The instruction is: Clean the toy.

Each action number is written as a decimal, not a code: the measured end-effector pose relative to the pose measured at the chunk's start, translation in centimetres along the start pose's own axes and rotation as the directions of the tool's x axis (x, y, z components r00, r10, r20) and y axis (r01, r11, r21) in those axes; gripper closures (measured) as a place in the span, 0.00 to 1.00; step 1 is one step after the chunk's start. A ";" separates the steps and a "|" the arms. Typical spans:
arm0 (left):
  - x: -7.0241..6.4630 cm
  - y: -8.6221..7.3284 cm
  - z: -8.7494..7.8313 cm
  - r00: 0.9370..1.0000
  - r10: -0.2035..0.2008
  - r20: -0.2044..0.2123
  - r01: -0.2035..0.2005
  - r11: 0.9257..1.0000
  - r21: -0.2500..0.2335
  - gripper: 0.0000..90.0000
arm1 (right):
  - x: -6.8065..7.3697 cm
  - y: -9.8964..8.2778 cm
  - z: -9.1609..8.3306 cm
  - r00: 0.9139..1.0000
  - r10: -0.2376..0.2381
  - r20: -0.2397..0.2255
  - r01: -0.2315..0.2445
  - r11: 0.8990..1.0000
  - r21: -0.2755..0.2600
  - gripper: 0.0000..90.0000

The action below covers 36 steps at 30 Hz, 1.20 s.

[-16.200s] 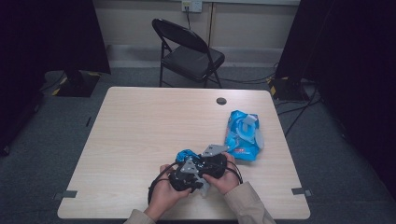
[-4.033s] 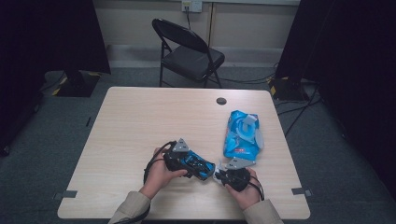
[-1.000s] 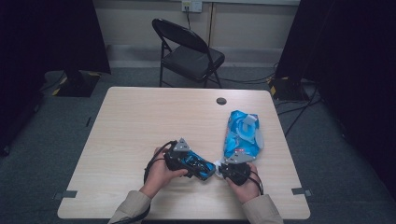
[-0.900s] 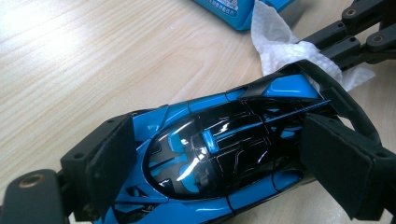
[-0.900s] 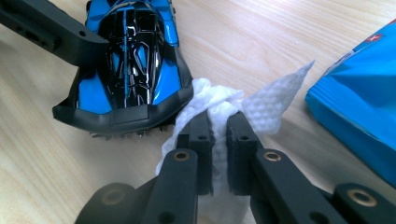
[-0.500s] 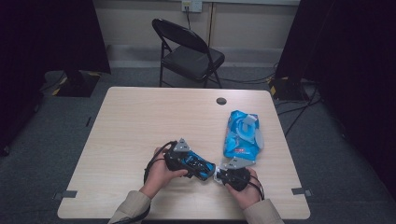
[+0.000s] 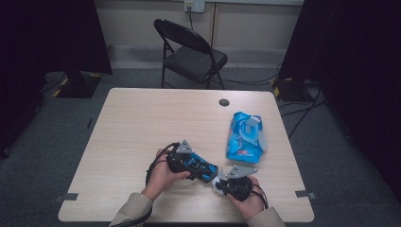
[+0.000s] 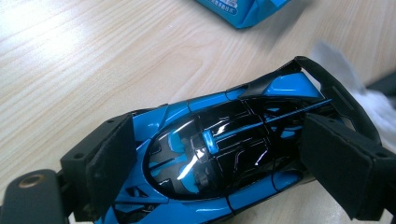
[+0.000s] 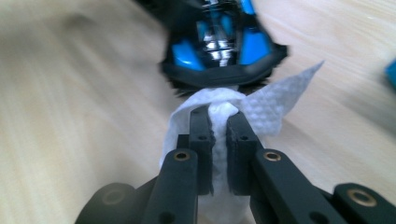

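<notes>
Carefully now: wiping the toy car's end with a pinched wipe

Biggest risk first, as I judge it: if I push too hard with my right gripper (image 9: 218, 122), the blue toy car (image 8: 219, 158) could twist out from between my left gripper's (image 8: 229, 154) pads, which clamp it by its sides just above the table (image 7: 142, 123). Smaller risk: the white wipe (image 9: 261, 109), bunched tight between my right jaws and pressed against the car's end straight ahead of them, may snag on the black wing and pull free. My left hand (image 7: 163, 175) holds the car level, its nose toward my wrist; my right hand (image 7: 248, 198) points its gripper at the car, with the blue wipe pack (image 7: 246, 135) lying beyond.
</notes>
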State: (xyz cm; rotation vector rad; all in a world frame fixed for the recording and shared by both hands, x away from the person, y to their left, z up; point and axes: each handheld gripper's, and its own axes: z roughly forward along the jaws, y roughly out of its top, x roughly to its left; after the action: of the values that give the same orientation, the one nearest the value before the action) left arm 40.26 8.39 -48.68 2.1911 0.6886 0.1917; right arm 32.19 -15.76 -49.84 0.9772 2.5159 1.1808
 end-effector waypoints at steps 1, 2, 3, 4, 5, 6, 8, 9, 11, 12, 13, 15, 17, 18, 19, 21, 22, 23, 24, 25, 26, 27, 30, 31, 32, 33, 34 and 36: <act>0.0 0.0 0.0 1.000 -0.002 0.000 0.002 1.000 0.001 0.12 | 0.3 0.0 0.0 1.000 -0.008 0.000 0.008 1.000 0.002 0.93; 0.0 0.0 0.0 1.000 -0.003 0.000 0.003 1.000 0.001 0.12 | 0.4 0.0 0.1 1.000 -0.011 -0.022 0.011 1.000 0.005 0.93; 0.0 0.0 0.0 1.000 -0.003 0.000 0.003 1.000 -0.002 0.12 | 0.8 0.0 0.1 0.999 -0.012 -0.044 0.012 1.000 0.007 0.93; 0.0 0.0 0.0 1.000 -0.003 -0.001 0.003 1.000 0.001 0.12 | 1.2 0.1 0.2 0.998 -0.026 -0.056 0.027 1.000 0.009 0.93; 0.0 0.0 0.0 1.000 -0.002 0.000 0.002 1.000 -0.003 0.12 | 1.7 0.2 0.3 0.997 -0.036 -0.064 0.038 0.999 0.015 0.93; 0.0 -0.1 0.0 1.000 -0.002 0.000 0.002 1.000 -0.006 0.12 | 2.2 0.3 0.4 0.995 -0.042 -0.089 0.044 0.999 0.019 0.93; 0.0 -0.1 0.0 1.000 -0.006 0.000 0.006 1.000 -0.013 0.12 | 2.7 0.4 0.5 0.992 -0.052 -0.115 0.056 0.998 0.025 0.93; 0.0 -0.2 0.0 1.000 -0.006 0.000 0.006 1.000 -0.014 0.12 | 3.0 0.5 0.4 0.990 -0.052 -0.130 0.056 0.998 0.028 0.93; 0.0 -0.1 0.0 1.000 -0.007 0.001 0.007 1.000 -0.013 0.12 | 3.2 0.7 0.1 0.988 -0.055 -0.143 0.059 0.998 0.022 0.93; 0.0 -0.1 0.0 1.000 -0.005 0.001 0.005 1.000 -0.011 0.12 | 3.2 0.9 -0.2 0.987 -0.055 -0.150 0.057 0.998 0.009 0.93; 0.0 -0.1 0.0 1.000 -0.007 0.001 0.007 1.000 -0.013 0.12 | 3.2 1.2 -0.6 0.987 -0.052 -0.153 0.052 0.999 -0.006 0.93; 0.0 -0.2 0.0 1.000 -0.006 0.002 0.006 1.000 -0.016 0.12 | 3.1 1.6 -1.3 0.988 -0.051 -0.147 0.047 0.998 -0.034 0.93; 0.0 -0.1 0.0 1.000 -0.007 0.003 0.007 1.000 -0.015 0.12 | 2.8 2.1 -1.9 0.989 -0.048 -0.141 0.041 0.998 -0.053 0.93; 0.0 -0.1 0.0 1.000 -0.007 0.003 0.007 1.000 -0.014 0.12 | 2.6 2.3 -2.1 0.990 -0.045 -0.134 0.037 0.998 -0.059 0.93; 0.0 -0.1 0.0 1.000 -0.004 0.002 0.004 1.000 -0.014 0.12 | 2.2 2.6 -2.5 0.991 -0.044 -0.124 0.036 0.997 -0.068 0.93; 0.0 -0.1 0.0 1.000 -0.007 0.002 0.007 1.000 -0.017 0.12 | 1.5 3.4 -3.0 0.994 -0.041 -0.103 0.032 0.996 -0.084 0.93; 0.0 -0.2 0.0 1.000 -0.008 0.002 0.008 1.000 -0.020 0.12 | 1.2 3.8 -3.2 0.994 -0.038 -0.099 0.029 0.995 -0.092 0.93; 0.0 -0.2 0.0 1.000 -0.005 0.000 0.005 1.000 -0.021 0.12 | 0.8 4.2 -3.4 0.995 -0.033 -0.095 0.023 0.994 -0.105 0.93; 0.0 -0.2 0.0 1.000 -0.003 0.000 0.003 1.000 -0.022 0.12 | 0.3 4.8 -3.5 0.997 -0.029 -0.078 0.020 0.993 -0.119 0.93; 0.0 -0.2 0.0 1.000 -0.003 0.000 0.003 1.000 -0.024 0.12 | 0.0 5.2 -3.6 0.997 -0.026 -0.071 0.017 0.992 -0.124 0.92; 0.0 -0.3 0.0 1.000 -0.003 0.000 0.003 1.000 -0.025 0.12 | -0.4 5.6 -3.5 0.998 -0.022 -0.067 0.013 0.991 -0.130 0.92; 0.0 -0.3 0.0 1.000 -0.005 0.000 0.005 1.000 -0.028 0.12 | -0.9 6.2 -3.4 0.998 -0.019 -0.052 0.011 0.990 -0.139 0.92; 0.0 -0.2 0.0 1.000 -0.004 0.001 0.004 1.000 -0.020 0.12 | -2.1 7.6 -2.6 1.000 -0.023 -0.017 0.020 0.989 -0.150 0.92; 0.0 -0.2 0.0 1.000 -0.007 0.001 0.007 1.000 -0.019 0.12 | -2.7 8.2 -2.2 1.000 -0.021 -0.008 0.020 0.989 -0.149 0.92; 0.0 -0.2 0.0 1.000 -0.007 0.001 0.007 1.000 -0.018 0.12 | -3.1 8.7 -1.7 1.000 -0.019 -0.001 0.019 0.989 -0.150 0.92; 0.0 -0.2 0.0 1.000 -0.007 0.001 0.007 1.000 -0.018 0.12 | -3.4 9.0 -1.4 1.000 -0.018 0.002 0.018 0.988 -0.152 0.92; 0.0 -0.2 0.0 1.000 -0.007 0.001 0.007 1.000 -0.020 0.12 | -3.9 9.5 -0.7 1.000 -0.014 0.005 0.015 0.989 -0.149 0.92; 0.0 -0.3 0.0 1.000 -0.007 0.001 0.007 1.000 -0.028 0.12 | -4.6 10.3 0.4 1.000 -0.006 0.013 0.007 0.990 -0.140 0.92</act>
State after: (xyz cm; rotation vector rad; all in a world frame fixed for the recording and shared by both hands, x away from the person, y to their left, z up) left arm 40.13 8.53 -48.92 2.1621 0.6894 0.1953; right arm 40.89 -13.70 -42.90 0.9376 2.3871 1.3241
